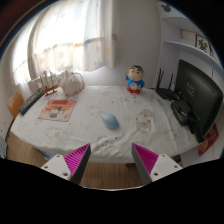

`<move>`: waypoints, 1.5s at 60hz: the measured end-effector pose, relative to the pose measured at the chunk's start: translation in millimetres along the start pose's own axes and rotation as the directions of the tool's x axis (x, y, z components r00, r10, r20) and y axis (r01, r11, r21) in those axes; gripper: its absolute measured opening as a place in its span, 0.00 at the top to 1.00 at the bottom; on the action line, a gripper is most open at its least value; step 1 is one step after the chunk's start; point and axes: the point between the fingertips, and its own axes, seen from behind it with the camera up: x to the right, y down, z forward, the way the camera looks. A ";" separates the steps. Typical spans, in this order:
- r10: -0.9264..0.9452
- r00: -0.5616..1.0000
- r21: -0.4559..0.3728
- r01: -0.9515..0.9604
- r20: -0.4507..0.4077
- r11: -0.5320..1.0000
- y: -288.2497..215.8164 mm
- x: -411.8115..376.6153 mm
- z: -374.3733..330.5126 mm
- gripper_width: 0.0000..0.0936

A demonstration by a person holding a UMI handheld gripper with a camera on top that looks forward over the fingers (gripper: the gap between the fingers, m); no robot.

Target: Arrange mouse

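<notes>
A light blue-grey mouse (109, 121) lies on the white-covered table (90, 135), near its middle and beyond my fingers. My gripper (112, 160) hangs above the table's near edge with nothing between the fingers. The two fingers, with magenta pads (77, 158), stand wide apart and open. The mouse sits well ahead of the gap, roughly on its centre line.
A blue cartoon figurine (134, 79) stands at the back. A dark monitor (199, 100) and a black router are on the right. A magazine (57, 110) and a keyboard (33, 101) lie on the left. A white cable (145, 122) lies right of the mouse.
</notes>
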 end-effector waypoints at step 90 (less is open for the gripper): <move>0.079 0.995 0.061 -0.075 -0.059 0.995 -66.8 10.0 286.8 0.47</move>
